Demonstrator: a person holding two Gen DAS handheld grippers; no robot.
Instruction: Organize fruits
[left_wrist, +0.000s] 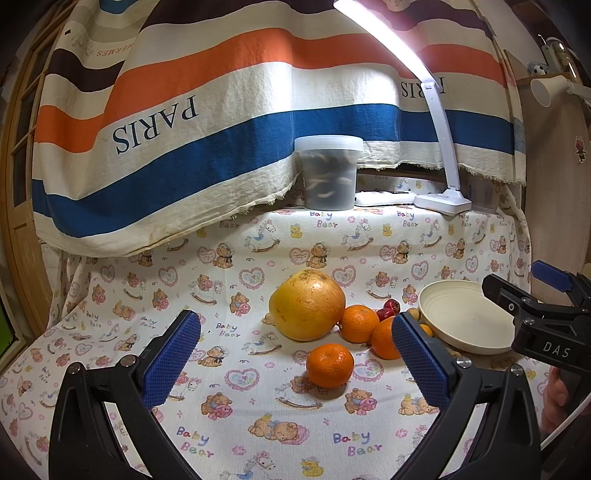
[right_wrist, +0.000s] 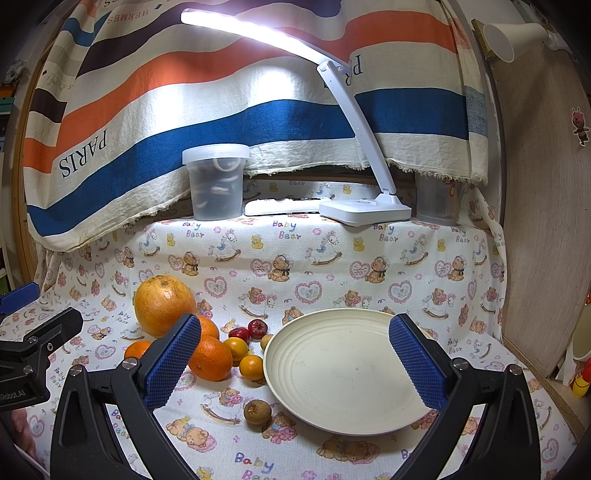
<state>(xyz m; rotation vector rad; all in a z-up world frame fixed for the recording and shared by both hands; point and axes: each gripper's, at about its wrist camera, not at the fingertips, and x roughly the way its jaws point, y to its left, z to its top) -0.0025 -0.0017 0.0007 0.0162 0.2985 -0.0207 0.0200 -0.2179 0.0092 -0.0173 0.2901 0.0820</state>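
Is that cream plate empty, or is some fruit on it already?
Empty. The plate shows only its bare ridged surface; the fruit lies beside it on the cloth.

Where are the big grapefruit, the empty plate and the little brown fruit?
Grapefruit (left_wrist: 307, 305): left wrist view, middle of its yellow skin.
Plate (right_wrist: 343, 373): right wrist view, bare cream centre.
Brown fruit (right_wrist: 257, 411): right wrist view, its top, beside the plate.

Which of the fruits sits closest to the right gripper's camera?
The small brown round fruit, lying alone on the cloth just off the plate's near-left rim. The oranges, red fruits and big grapefruit are all clustered farther back.
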